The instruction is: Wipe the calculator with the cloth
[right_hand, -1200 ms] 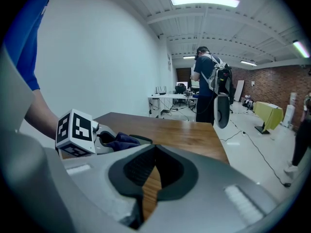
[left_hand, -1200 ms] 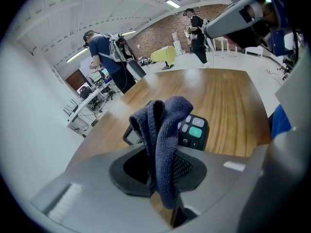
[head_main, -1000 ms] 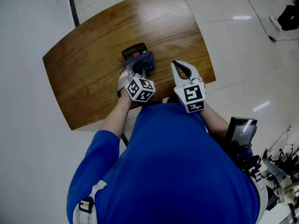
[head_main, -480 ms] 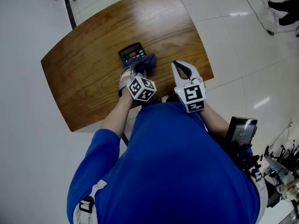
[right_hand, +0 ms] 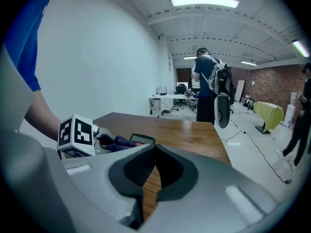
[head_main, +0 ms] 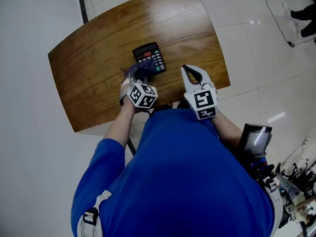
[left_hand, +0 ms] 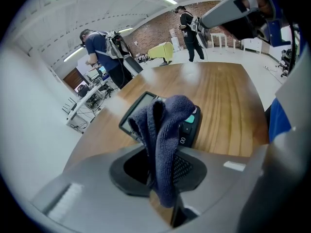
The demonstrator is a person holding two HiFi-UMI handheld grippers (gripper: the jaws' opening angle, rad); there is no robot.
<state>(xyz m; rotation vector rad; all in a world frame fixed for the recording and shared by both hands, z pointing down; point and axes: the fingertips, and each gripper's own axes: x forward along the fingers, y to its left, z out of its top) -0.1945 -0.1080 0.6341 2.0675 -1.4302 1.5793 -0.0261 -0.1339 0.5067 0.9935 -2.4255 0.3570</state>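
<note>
Calculator (head_main: 149, 57) cleaning depends on the left gripper (left_hand: 163, 171), whose fingers are closed on a dark blue cloth (left_hand: 165, 130). The cloth is pinched in a bunched fold; a thick loop stands up past the tips and a short tail hangs on the near side. That loop lies over the near end of the calculator, though whether it presses on the keys cannot be told. The calculator itself lies face up on the wooden table (head_main: 98, 58), towards the far middle, with its display at the far end and most of its face uncovered.

To wipe well, the loop probably needs lowering until it flattens on the face. Then it should be drawn in long, light strokes from display to near edge, so the bare fingertips never scrape the keys.

The right gripper (right_hand: 154, 154) hovers to the right over the near table edge, fingers closed on nothing. Resting it on a corner of the calculator would likely stop the calculator sliding under the strokes.
</note>
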